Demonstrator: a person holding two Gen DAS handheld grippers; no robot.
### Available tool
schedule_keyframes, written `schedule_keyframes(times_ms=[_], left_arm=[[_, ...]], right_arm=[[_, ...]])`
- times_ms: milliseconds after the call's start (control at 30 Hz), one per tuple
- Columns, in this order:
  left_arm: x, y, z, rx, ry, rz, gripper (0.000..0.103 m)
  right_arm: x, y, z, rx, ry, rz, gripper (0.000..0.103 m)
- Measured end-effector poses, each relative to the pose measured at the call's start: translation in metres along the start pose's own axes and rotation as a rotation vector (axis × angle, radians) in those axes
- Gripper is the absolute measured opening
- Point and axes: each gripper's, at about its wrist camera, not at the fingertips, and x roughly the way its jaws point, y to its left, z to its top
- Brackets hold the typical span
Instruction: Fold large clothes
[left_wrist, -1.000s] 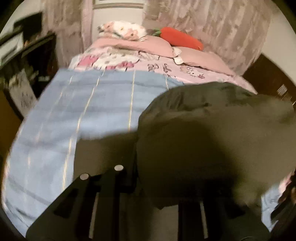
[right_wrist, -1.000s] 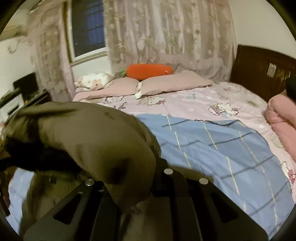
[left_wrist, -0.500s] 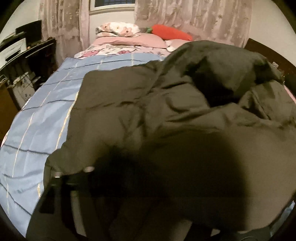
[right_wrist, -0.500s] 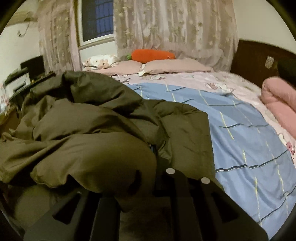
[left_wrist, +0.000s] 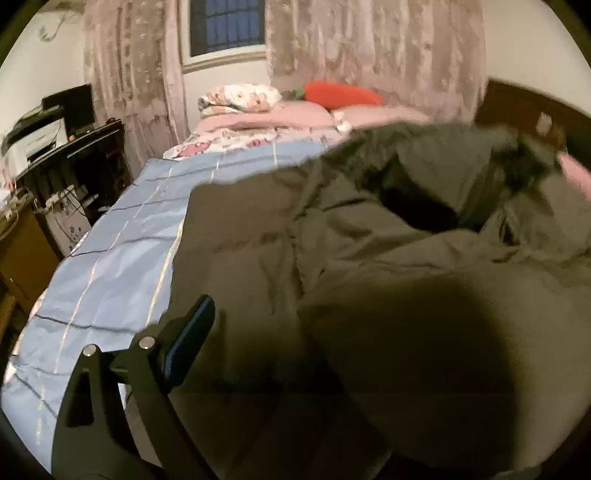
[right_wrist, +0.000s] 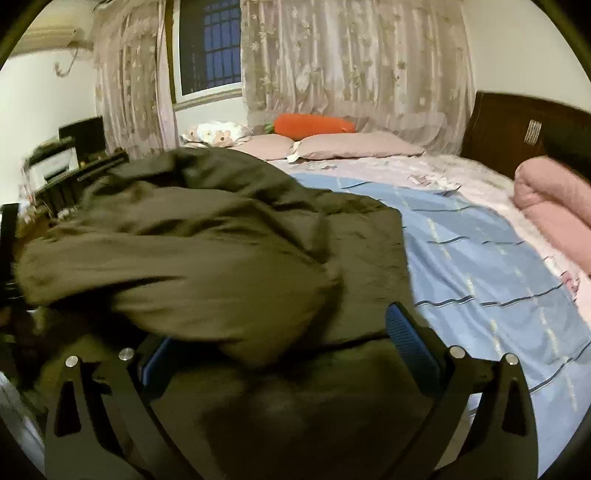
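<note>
A: Our right claw (right_wrist: 280, 343) stands wide apart, blue pads (right_wrist: 408, 341) showing at 4 and 8 o'clock, and a bulge of the olive padded coat (right_wrist: 207, 251) sits between the fingers without being pinched.

B: And our left claw (left_wrist: 295, 332)? We see only its one finger (left_wrist: 184, 343) at 8 o'clock; the coat (left_wrist: 369, 266) hides the other, so we cannot tell whether it grips.

A: The coat lies heaped on the blue checked sheet (right_wrist: 480, 258), filling the 9 to 12 o'clock part of the right view, its dark fur-trimmed hood (left_wrist: 517, 158) at 1 o'clock in the left view.

B: Past it at 12 o'clock we see pink pillows (right_wrist: 354, 146) and an orange carrot plush (right_wrist: 314, 123); a rolled pink quilt (right_wrist: 554, 199) lies at 3 o'clock.
</note>
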Motion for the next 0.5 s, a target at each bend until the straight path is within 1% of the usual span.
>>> schedule_keyframes(times_ms=[33, 67, 100, 133, 167, 200, 233, 267, 333, 367, 433, 467, 500], left_arm=[[0.001, 0.001, 0.005, -0.015, -0.012, 0.004, 0.097], [0.007, 0.006, 0.015, -0.051, -0.026, 0.011, 0.099], [0.01, 0.01, 0.02, -0.089, -0.02, 0.004, 0.101], [0.016, 0.017, 0.029, -0.142, 0.0, -0.019, 0.101], [0.018, 0.02, 0.035, -0.149, -0.005, -0.04, 0.101], [0.018, 0.022, 0.042, -0.131, -0.037, -0.049, 0.101], [0.016, 0.023, 0.047, -0.107, -0.083, -0.031, 0.101], [0.012, 0.022, 0.053, -0.078, -0.129, -0.035, 0.101], [0.006, 0.021, 0.06, -0.028, -0.181, -0.074, 0.101], [0.005, 0.021, 0.061, -0.001, -0.19, -0.081, 0.101], [0.003, 0.018, 0.061, 0.068, -0.167, -0.141, 0.101], [0.005, 0.017, 0.057, 0.117, -0.115, -0.196, 0.101], [0.009, 0.012, 0.052, 0.175, -0.052, -0.22, 0.101]], right_arm=[[-0.001, 0.002, 0.004, 0.009, -0.006, 0.001, 0.102], [-0.002, 0.004, 0.008, 0.014, -0.016, 0.001, 0.102], [-0.004, 0.006, 0.01, 0.017, -0.025, 0.006, 0.102], [-0.006, 0.007, 0.013, 0.018, -0.034, 0.013, 0.102], [-0.007, 0.008, 0.015, 0.017, -0.039, 0.017, 0.102], [-0.008, 0.01, 0.019, 0.016, -0.046, 0.025, 0.102], [-0.01, 0.011, 0.02, 0.016, -0.052, 0.03, 0.102], [-0.012, 0.011, 0.022, 0.018, -0.059, 0.034, 0.102], [-0.015, 0.011, 0.024, 0.018, -0.066, 0.041, 0.102], [-0.016, 0.011, 0.025, 0.019, -0.069, 0.043, 0.102], [-0.017, 0.009, 0.025, 0.027, -0.071, 0.048, 0.102], [-0.018, 0.009, 0.025, 0.032, -0.069, 0.049, 0.102], [-0.018, 0.01, 0.023, 0.033, -0.066, 0.046, 0.102]])
